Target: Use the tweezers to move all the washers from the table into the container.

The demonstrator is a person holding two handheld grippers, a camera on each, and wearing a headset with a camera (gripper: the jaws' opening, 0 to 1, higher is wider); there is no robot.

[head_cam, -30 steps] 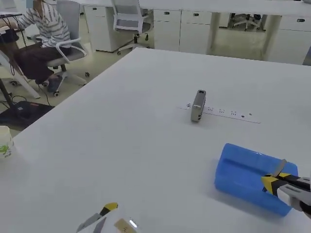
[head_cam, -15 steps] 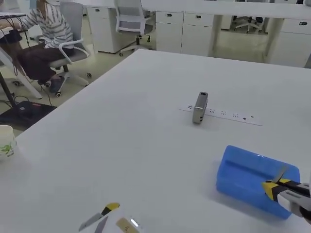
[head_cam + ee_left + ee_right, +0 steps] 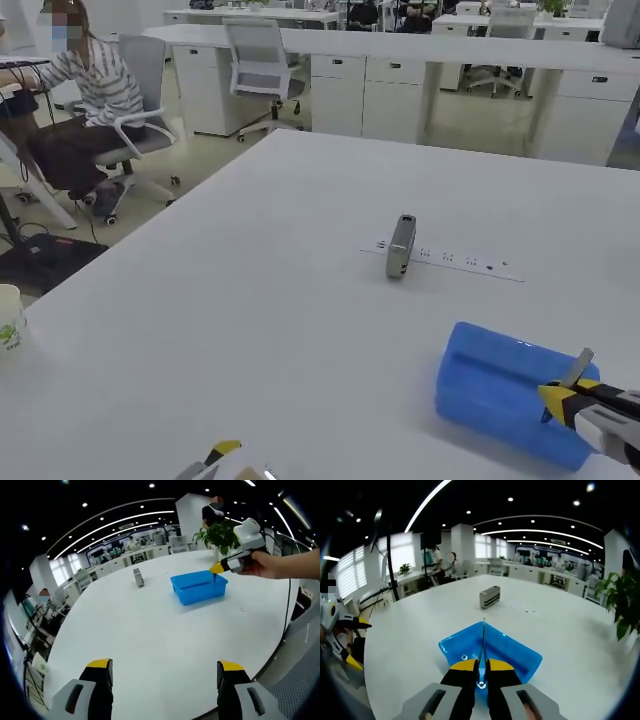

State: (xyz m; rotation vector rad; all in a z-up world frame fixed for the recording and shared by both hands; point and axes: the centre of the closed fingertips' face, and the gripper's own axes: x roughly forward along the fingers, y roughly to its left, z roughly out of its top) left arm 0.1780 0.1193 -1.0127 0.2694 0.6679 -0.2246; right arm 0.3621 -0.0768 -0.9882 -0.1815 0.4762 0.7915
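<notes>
Nearest, at the bottom of the left gripper view, the left claw [image 3: 165,672] stood spread wide and empty above the white bench [image 3: 150,630]. In the right gripper view, the right claw [image 3: 482,666] was pressed together on the thin metal tweezers [image 3: 483,637], which ran up the middle of the frame over the blue plastic container [image 3: 520,656]. One small ring-shaped washer [image 3: 464,657] lay on the container floor, lower left of the tweezers. Beyond the container, a lone tiny ring [image 3: 242,609] sat on the bench at the right of the left gripper view. Further off, at the centre of the head view, stood a grey rectangular box [image 3: 401,245], with a row of fine specks [image 3: 450,258] to its right, probably washers waiting.

The likely trouble was a flat washer slipping from the tweezer tips and landing outside the rim, or the tweezers twisting within the claw's hold.

Whether the tips carried a washer was too small to tell. The right claw was cut off by the lower right edge of the head view.
</notes>
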